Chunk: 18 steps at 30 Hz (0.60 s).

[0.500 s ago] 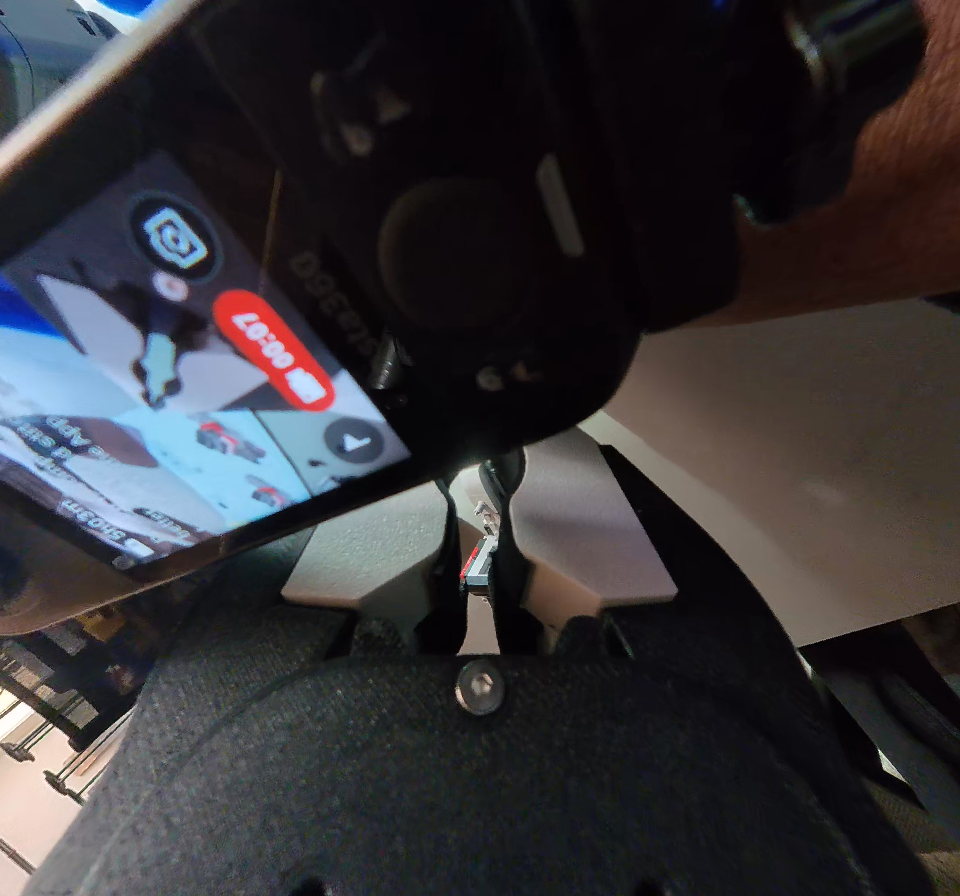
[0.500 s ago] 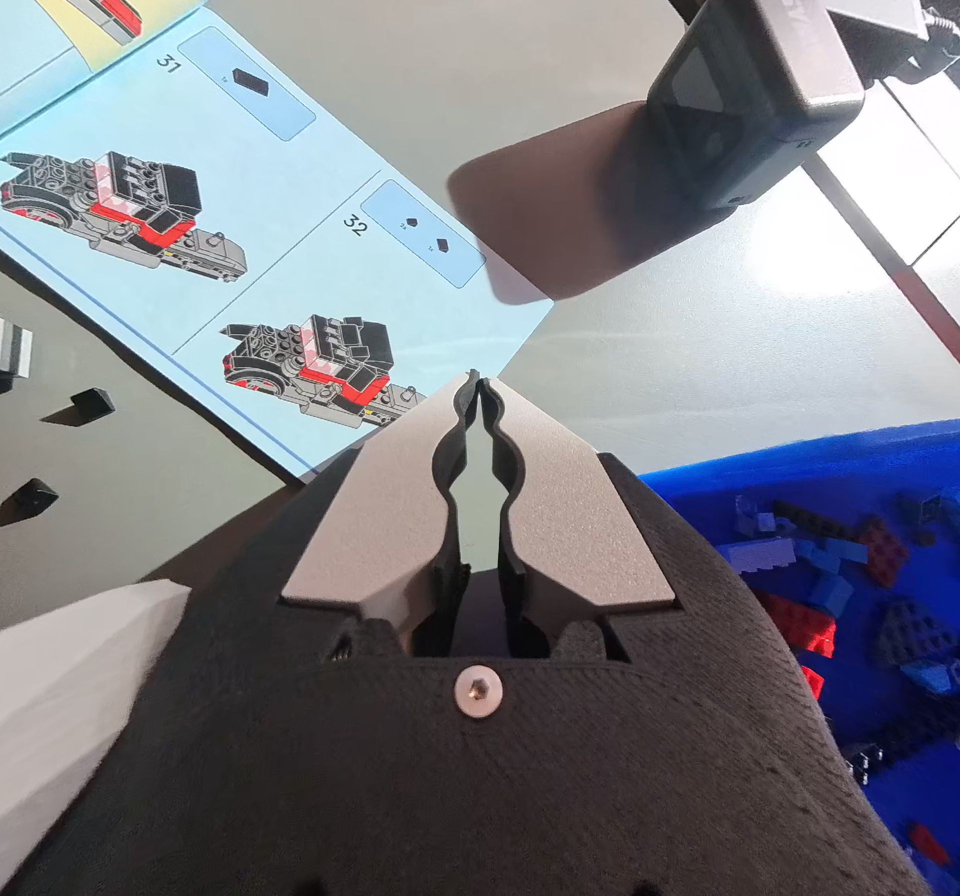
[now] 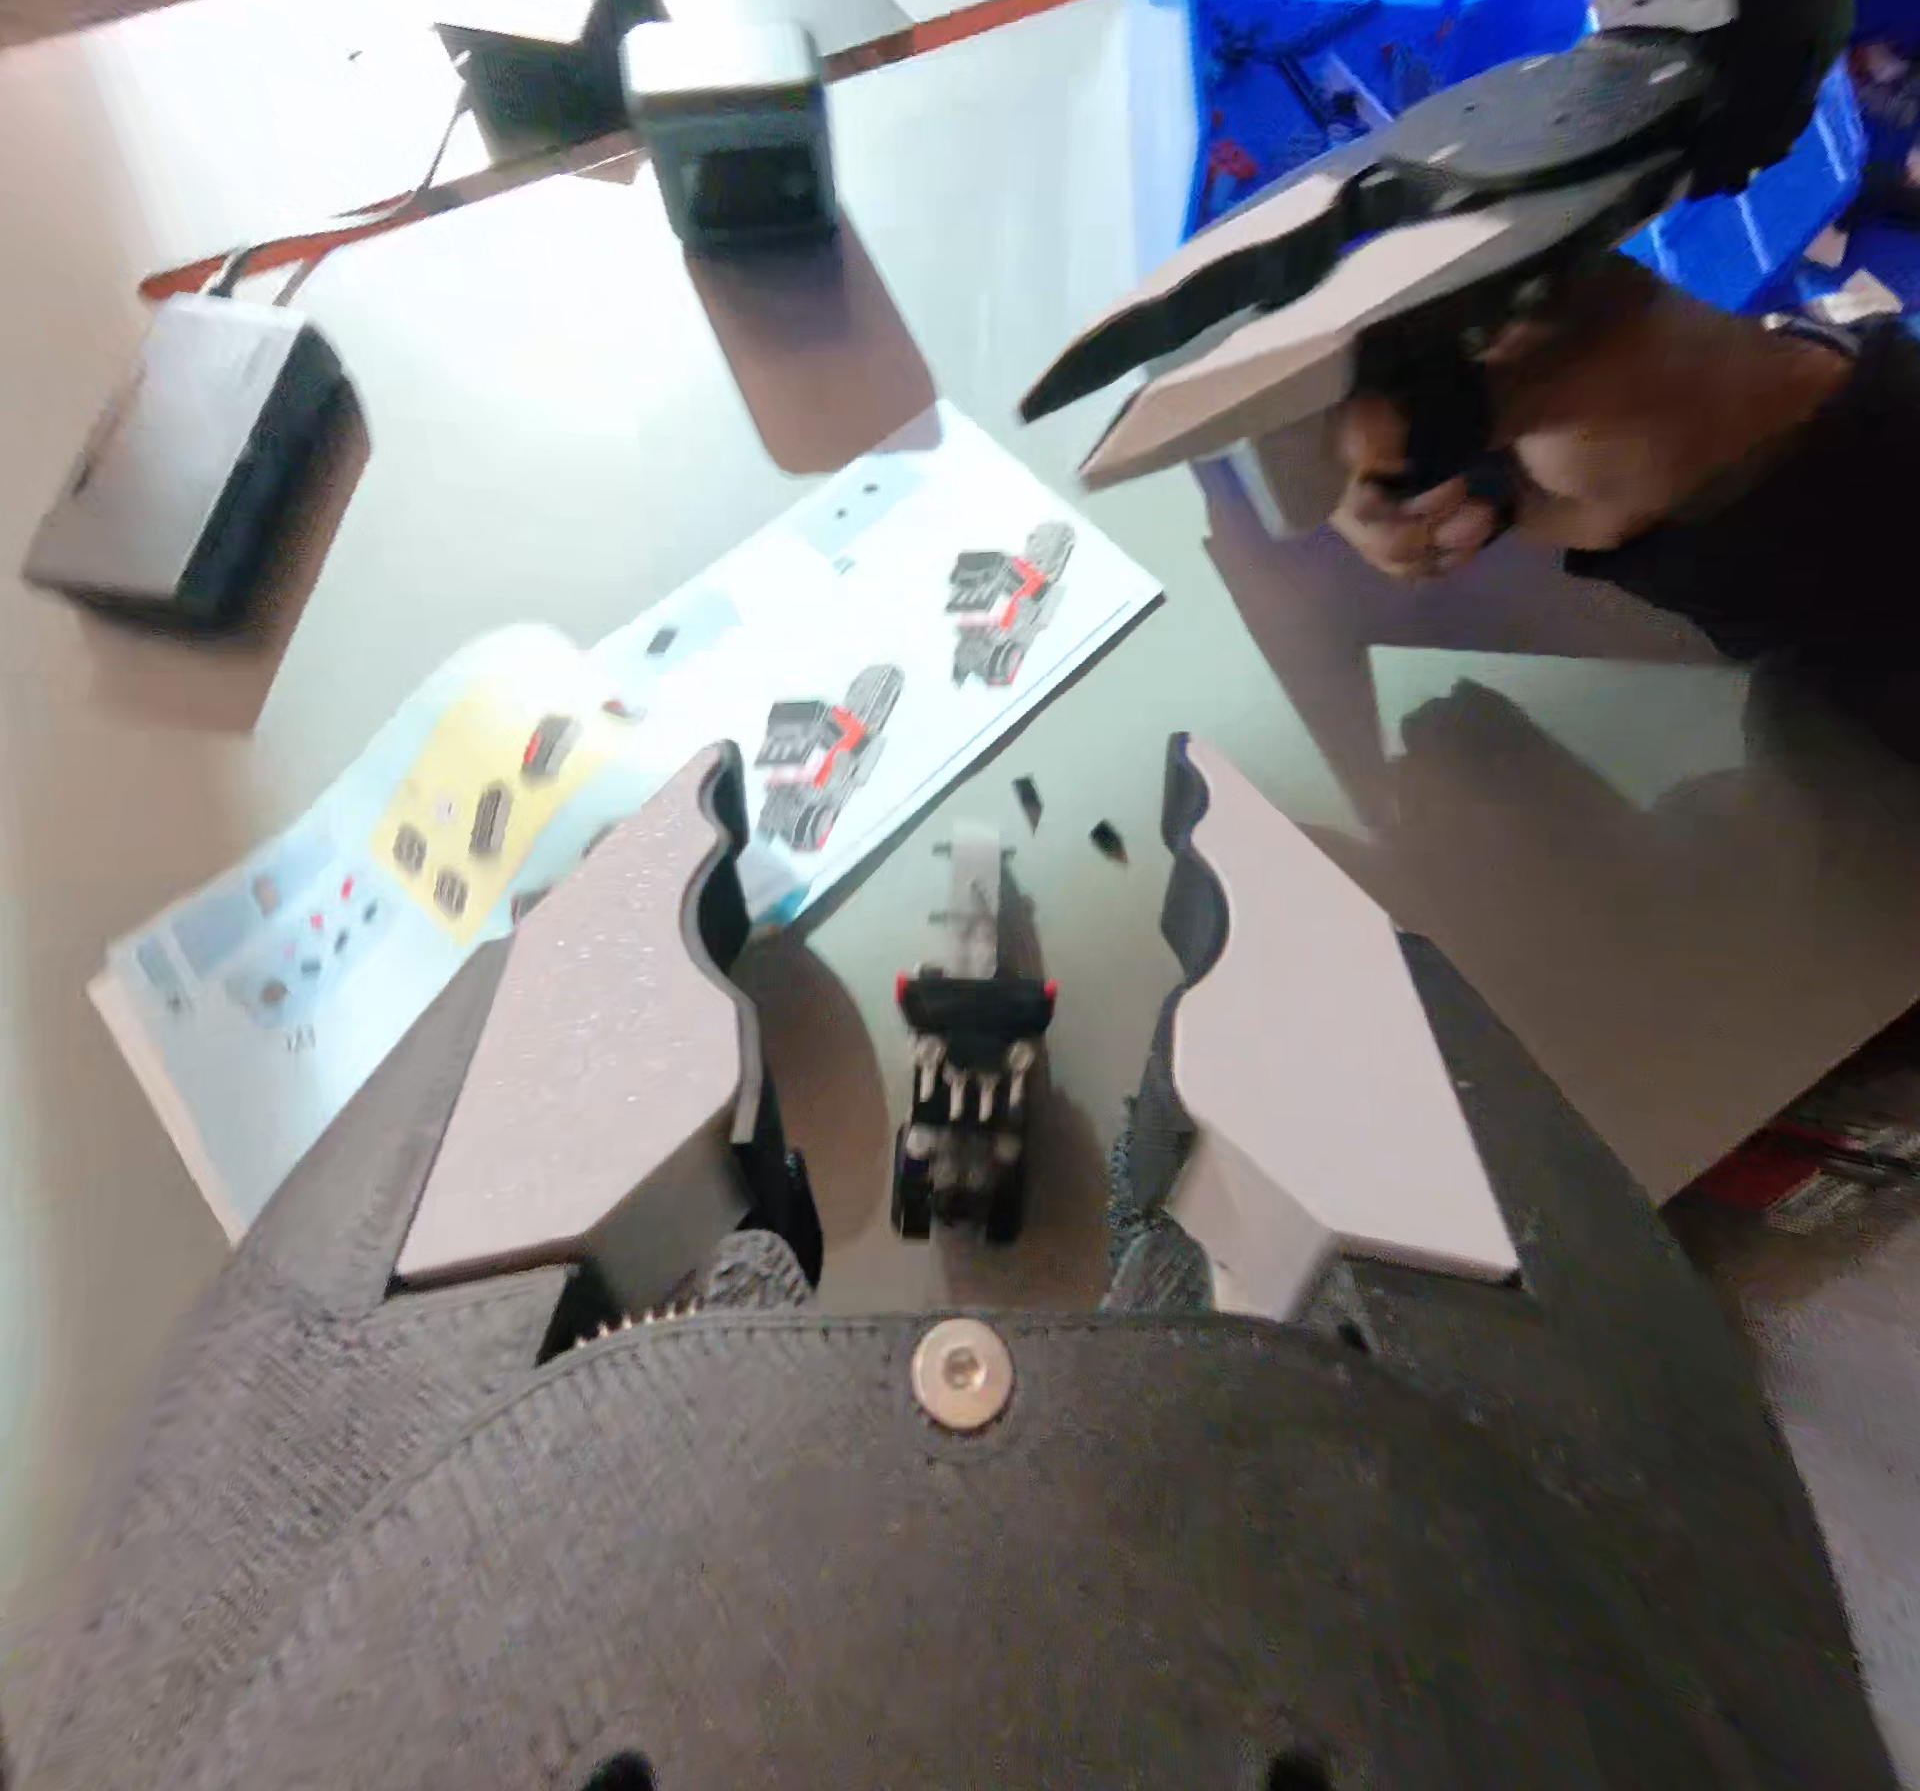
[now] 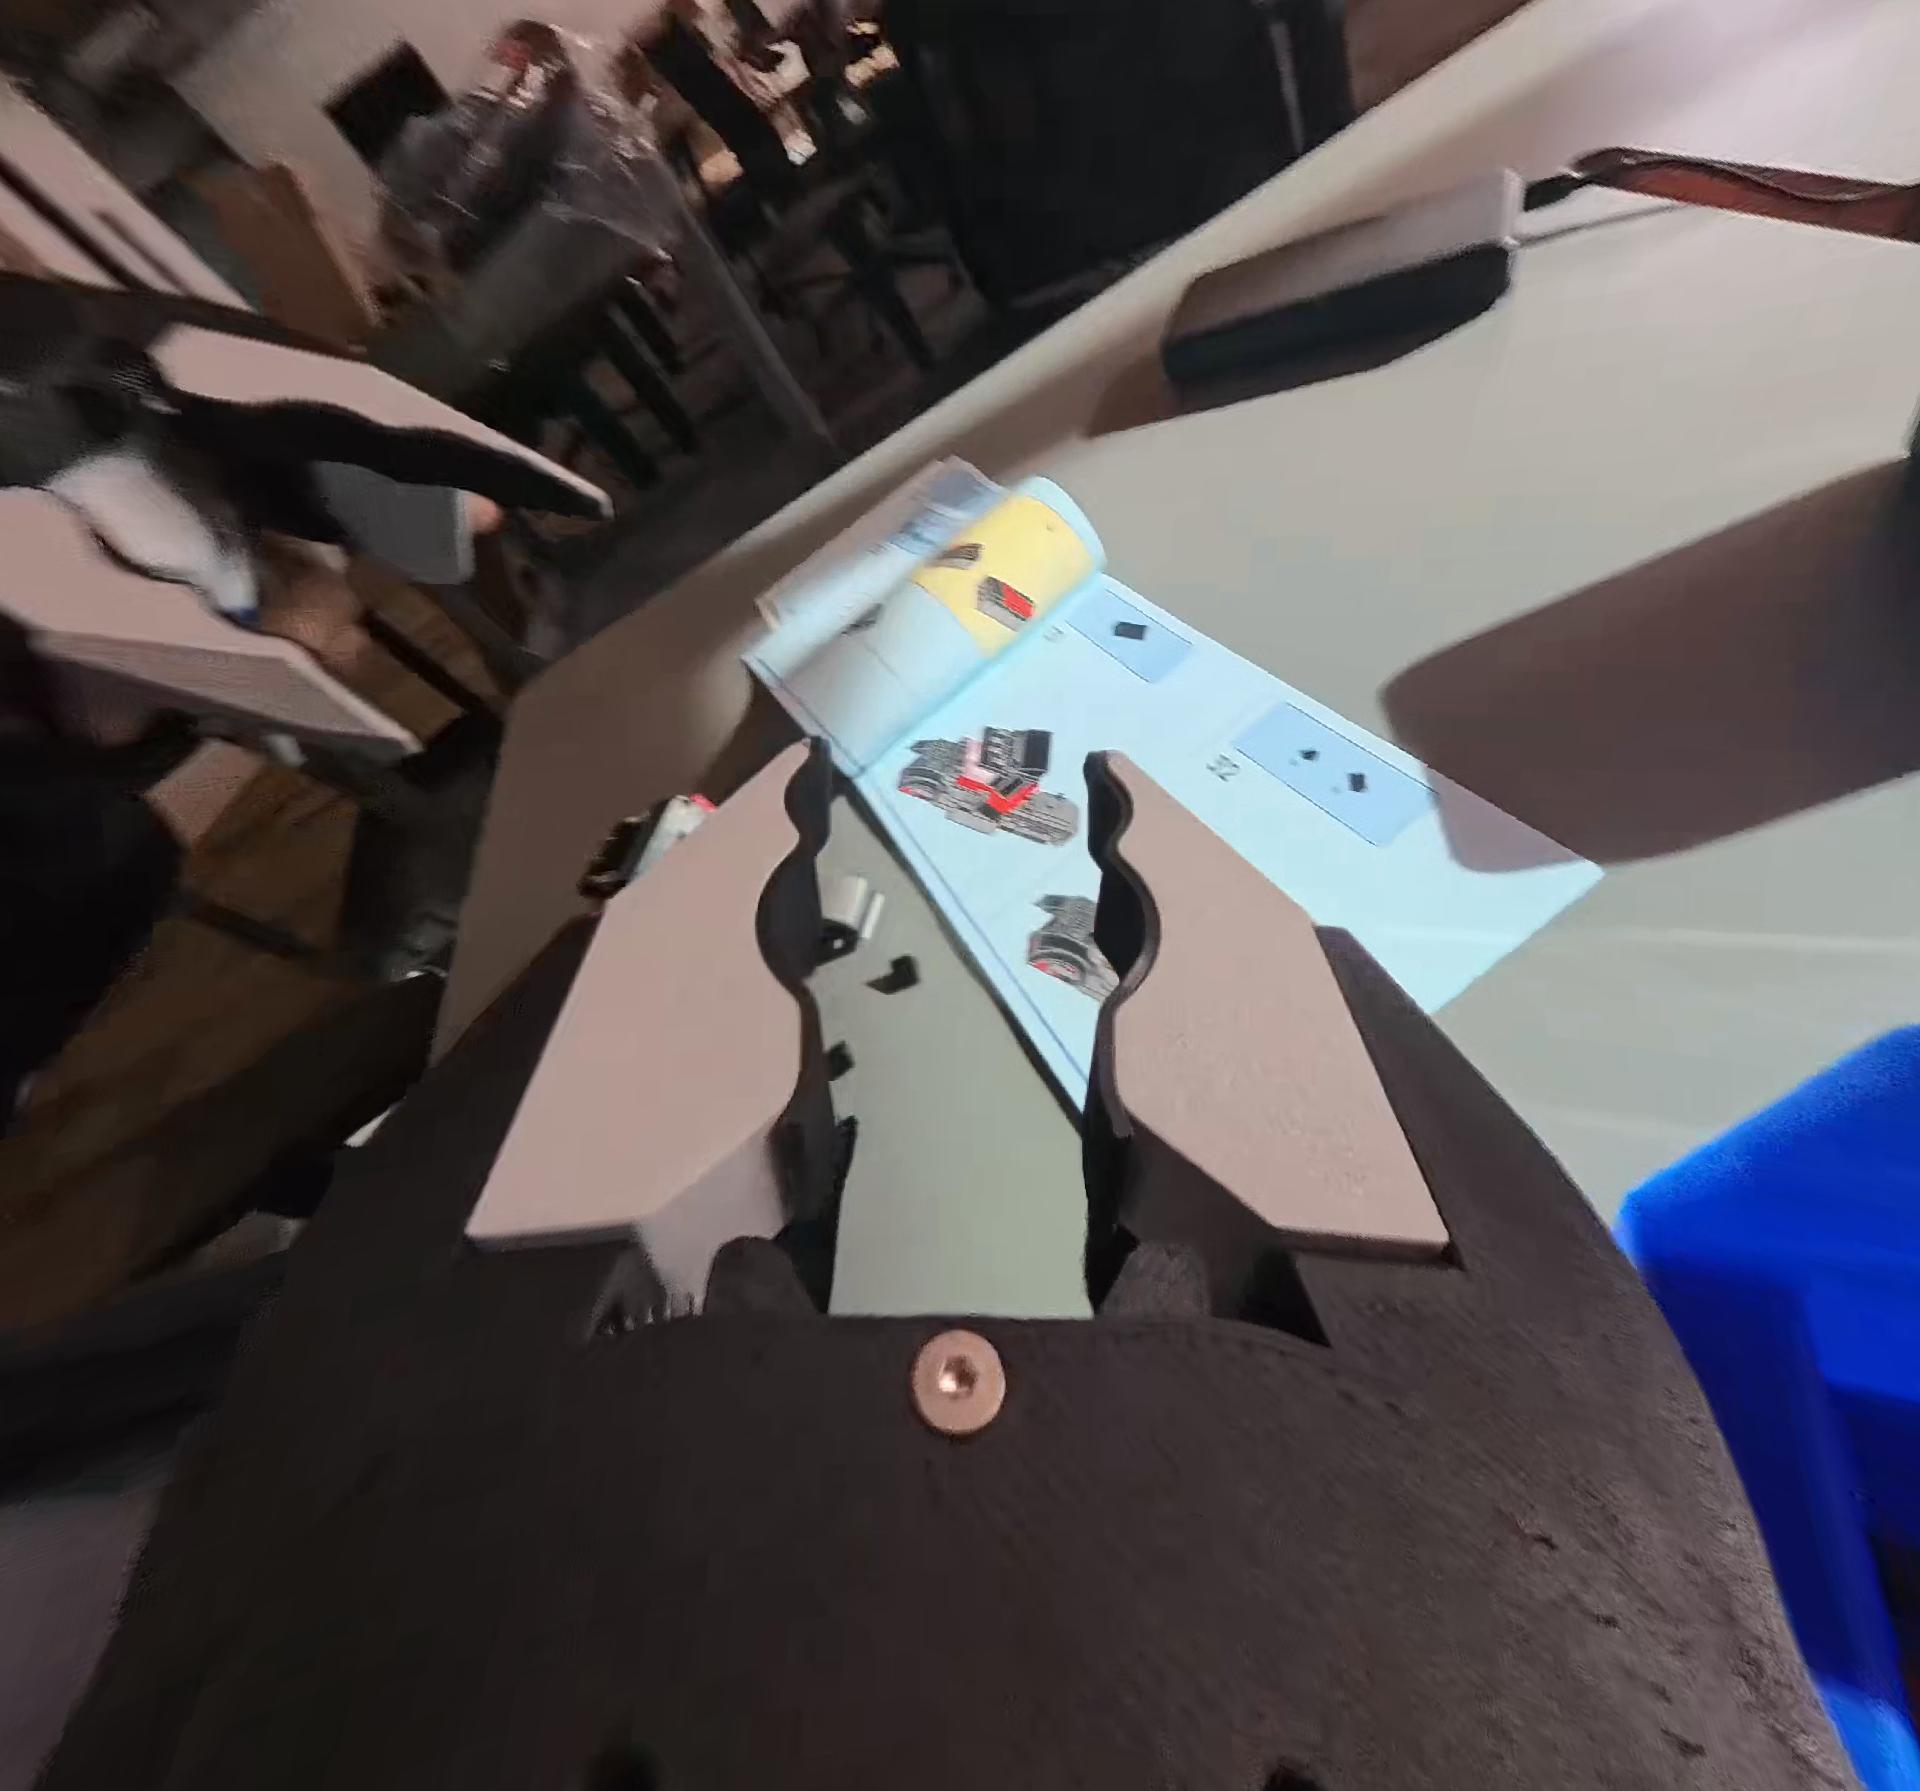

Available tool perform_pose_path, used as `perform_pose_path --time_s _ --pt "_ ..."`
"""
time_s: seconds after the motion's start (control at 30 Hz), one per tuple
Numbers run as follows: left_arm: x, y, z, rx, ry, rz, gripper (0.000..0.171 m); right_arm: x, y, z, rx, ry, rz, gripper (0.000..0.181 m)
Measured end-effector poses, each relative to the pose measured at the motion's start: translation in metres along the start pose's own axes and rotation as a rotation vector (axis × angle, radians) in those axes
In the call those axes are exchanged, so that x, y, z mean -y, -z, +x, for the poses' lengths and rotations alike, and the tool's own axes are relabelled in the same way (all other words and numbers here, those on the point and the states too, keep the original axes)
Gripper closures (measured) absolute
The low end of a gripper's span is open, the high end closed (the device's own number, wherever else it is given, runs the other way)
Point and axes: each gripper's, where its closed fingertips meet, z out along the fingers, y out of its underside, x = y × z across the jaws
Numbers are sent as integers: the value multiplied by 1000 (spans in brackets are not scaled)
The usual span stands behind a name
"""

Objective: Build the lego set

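Observation:
The black, red and grey lego car model [image 3: 971, 1087] lies on the table between the fingers of my left gripper [image 3: 954, 765], which is open and empty above it. Two small black pieces [image 3: 1110, 839] lie just beyond the model. The open instruction booklet [image 3: 727, 702] lies to the left. My right gripper [image 4: 956, 765] is open and empty above the booklet's [image 4: 1195, 754] near edge, with a small grey piece [image 4: 857, 905] and a black piece [image 4: 896, 972] below it. The model [image 4: 649, 832] peeks out behind its left finger. The right gripper also shows in the left wrist view [image 3: 1060, 442].
A blue bin of loose bricks [image 3: 1299, 79] stands at the far right, and shows in the right wrist view [image 4: 1787, 1274]. Black boxes [image 3: 197, 474] [image 3: 743, 131] with cables stand at the back. The table edge runs at the left [image 4: 623, 661]. The left gripper [image 4: 509, 624] hangs beside it. The black piece [image 4: 896, 972] sits 12 cm or so from the ends of my right fingers. Look for it in the left wrist view [image 3: 1018, 807] too.
My left gripper was shut on a small red and grey part close to a phone screen; it is now open over the model. My right gripper has opened and swung left.

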Motion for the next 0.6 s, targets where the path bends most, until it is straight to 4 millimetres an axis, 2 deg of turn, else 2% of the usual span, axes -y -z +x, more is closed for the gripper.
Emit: perform_pose_path --time_s 0.07,0.13,0.23,0.43,0.53,0.6 --pt "-33 10 -13 2 41 22 82 0 1 -17 92 28 8 126" --pt "-67 13 -20 10 42 17 78 -9 1 -33 165 85 -15 123" --pt "-103 10 -17 -25 6 13 77 -30 0 -48 216 168 -71 120" --pt "-143 -14 -6 -92 -136 -91 89 -52 -5 -66 245 251 -119 121" --pt "-148 -26 -3 -123 -169 -112 99 -57 -13 -72 234 290 -136 121" --pt "-144 -29 -3 -142 -179 -94 106 -61 -19 -74 229 303 -152 121"
